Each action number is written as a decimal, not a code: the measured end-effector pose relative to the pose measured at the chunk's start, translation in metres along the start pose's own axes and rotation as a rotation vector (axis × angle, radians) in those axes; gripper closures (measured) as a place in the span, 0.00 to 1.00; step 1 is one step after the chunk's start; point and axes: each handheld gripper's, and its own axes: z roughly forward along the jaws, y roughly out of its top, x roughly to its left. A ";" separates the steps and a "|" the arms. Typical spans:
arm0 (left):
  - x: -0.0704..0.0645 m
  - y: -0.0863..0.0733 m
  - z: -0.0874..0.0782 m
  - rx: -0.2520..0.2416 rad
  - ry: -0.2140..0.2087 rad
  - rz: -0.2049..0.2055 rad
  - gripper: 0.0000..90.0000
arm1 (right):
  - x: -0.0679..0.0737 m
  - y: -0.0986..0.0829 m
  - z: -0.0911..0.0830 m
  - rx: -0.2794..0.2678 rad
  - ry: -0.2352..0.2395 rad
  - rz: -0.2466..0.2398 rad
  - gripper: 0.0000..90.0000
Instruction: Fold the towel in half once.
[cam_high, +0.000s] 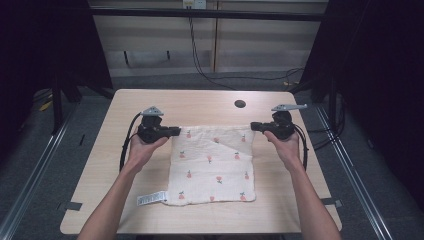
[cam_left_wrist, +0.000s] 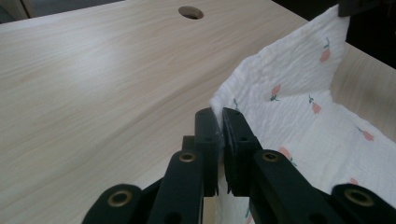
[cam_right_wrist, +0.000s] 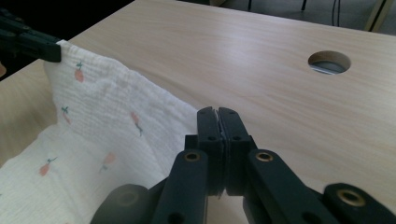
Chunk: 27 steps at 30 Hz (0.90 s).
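Note:
A cream cloth (cam_high: 212, 165) printed with small red fruits lies on the wooden table (cam_high: 200, 102), a white label (cam_high: 152, 197) at its near left corner. My left gripper (cam_high: 176, 131) is shut on the cloth's far left corner (cam_left_wrist: 219, 109) and holds it off the table. My right gripper (cam_high: 253, 126) is shut on the far right corner (cam_right_wrist: 217, 112). The far edge of the cloth (cam_left_wrist: 289, 65) hangs stretched between the two grippers, while the near part rests flat. In the right gripper view the left gripper (cam_right_wrist: 35, 44) shows at the far corner of the cloth (cam_right_wrist: 98, 107).
A round cable hole (cam_high: 240, 104) sits in the table behind the cloth, also seen as a hole (cam_left_wrist: 190, 12) and a hole (cam_right_wrist: 329, 62). Bare wood lies on all sides of the cloth. Black frame posts and cables stand beyond the table.

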 end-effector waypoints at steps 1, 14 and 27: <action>-0.001 -0.001 -0.002 -0.002 -0.008 0.008 0.95 | 0.002 -0.001 -0.002 0.002 0.008 0.000 0.99; -0.017 -0.015 -0.023 -0.024 -0.033 0.041 0.95 | 0.015 -0.015 -0.027 -0.035 0.025 -0.018 0.99; -0.036 -0.018 -0.035 -0.028 -0.041 0.070 0.96 | 0.029 -0.018 -0.054 -0.043 -0.001 -0.060 0.99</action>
